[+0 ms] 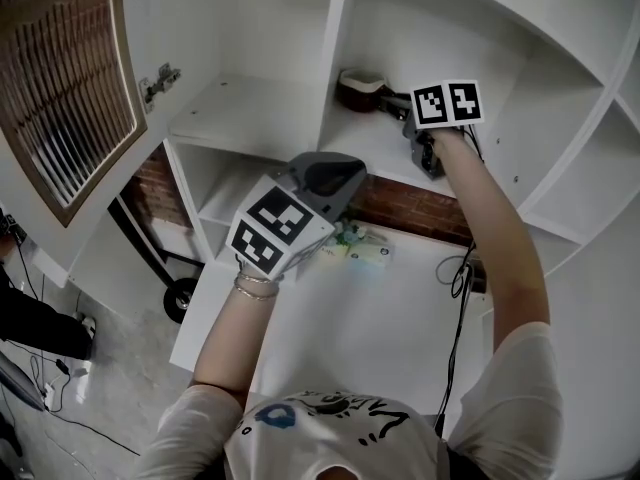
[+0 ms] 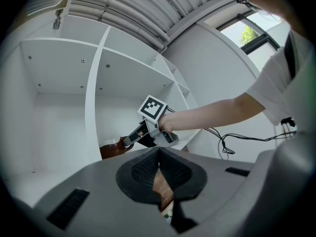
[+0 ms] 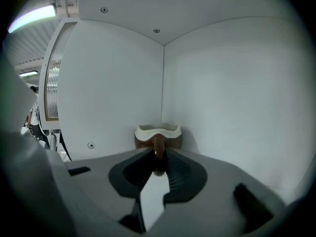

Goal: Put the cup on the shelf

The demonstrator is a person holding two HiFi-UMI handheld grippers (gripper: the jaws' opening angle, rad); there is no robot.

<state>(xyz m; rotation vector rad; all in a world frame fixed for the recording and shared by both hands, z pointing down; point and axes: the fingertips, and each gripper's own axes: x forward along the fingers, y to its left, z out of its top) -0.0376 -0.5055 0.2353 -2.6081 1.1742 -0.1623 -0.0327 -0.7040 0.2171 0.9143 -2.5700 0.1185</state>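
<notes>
A brown cup [image 1: 360, 90] with a cream inside stands deep in the white shelf [image 1: 375, 143] compartment, near its back corner. My right gripper [image 1: 393, 105] reaches into that compartment and is shut on the cup's handle. In the right gripper view the handle sits between the closed jaws of the right gripper [image 3: 159, 157], with the cup [image 3: 158, 135] just beyond them. My left gripper [image 1: 345, 175] hangs lower, in front of the shelf, shut and empty. The left gripper view shows the left gripper [image 2: 159, 154] pointing up at the right gripper [image 2: 131, 139] and the cup [image 2: 111, 149].
An open cabinet door [image 1: 60, 98] with a woven panel stands at the left, its hinge [image 1: 160, 80] beside the neighbouring compartment. Below the shelf is a white table [image 1: 400, 318] with small items [image 1: 355, 246] and a black cable [image 1: 462, 268]. A wheel [image 1: 180, 298] shows on the floor.
</notes>
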